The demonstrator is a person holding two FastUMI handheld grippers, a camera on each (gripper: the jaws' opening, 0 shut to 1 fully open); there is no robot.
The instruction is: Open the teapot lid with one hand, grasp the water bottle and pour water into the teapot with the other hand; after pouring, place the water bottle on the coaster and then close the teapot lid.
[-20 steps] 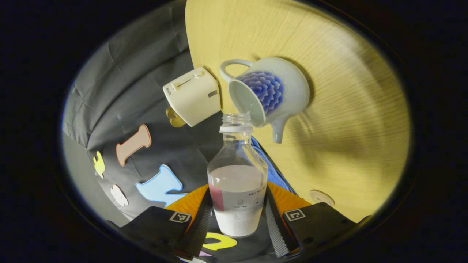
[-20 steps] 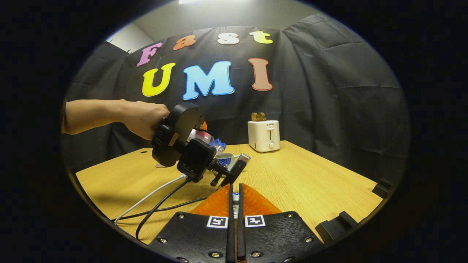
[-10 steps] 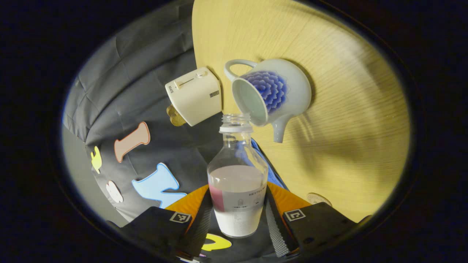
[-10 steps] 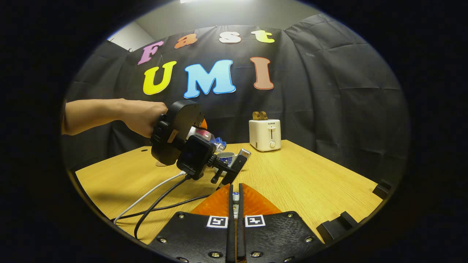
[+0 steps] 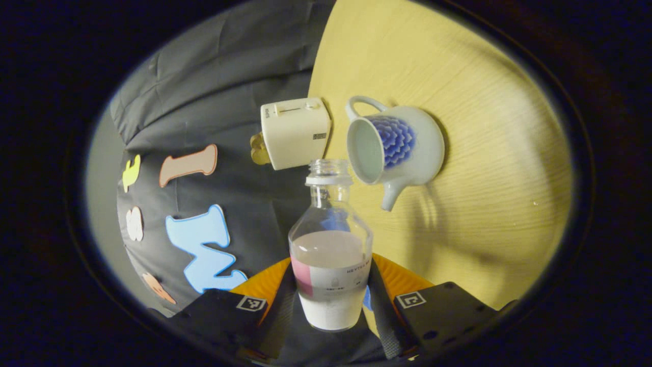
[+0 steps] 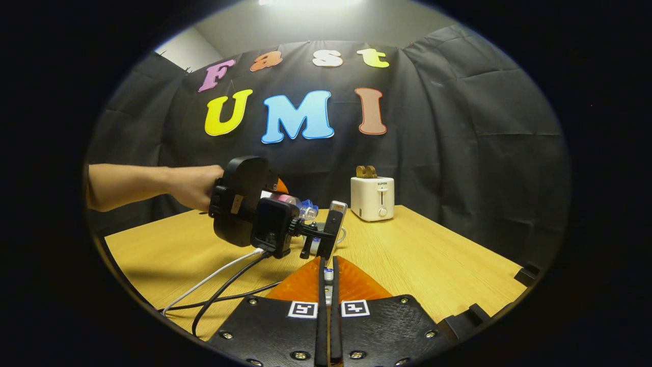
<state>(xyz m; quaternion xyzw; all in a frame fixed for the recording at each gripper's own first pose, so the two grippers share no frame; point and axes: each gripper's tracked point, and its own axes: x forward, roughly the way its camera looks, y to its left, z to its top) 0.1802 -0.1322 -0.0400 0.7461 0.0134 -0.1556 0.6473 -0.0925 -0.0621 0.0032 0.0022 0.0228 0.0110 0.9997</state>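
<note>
Presently the left gripper (image 5: 331, 306) clamps the uncapped water bottle (image 5: 330, 265), its mouth beside the open teapot (image 5: 395, 145) on the table (image 5: 484, 178). The right gripper (image 6: 328, 285) pinches something small that cannot be identified.

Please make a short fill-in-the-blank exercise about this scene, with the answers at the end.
1. The left gripper is shut on the ____.
2. The teapot stands on the table with its lid ____.
3. Behind the teapot stands a white ____.
4. The fingers of the right gripper are ____.

Answers: bottle; off; toaster; shut
</note>
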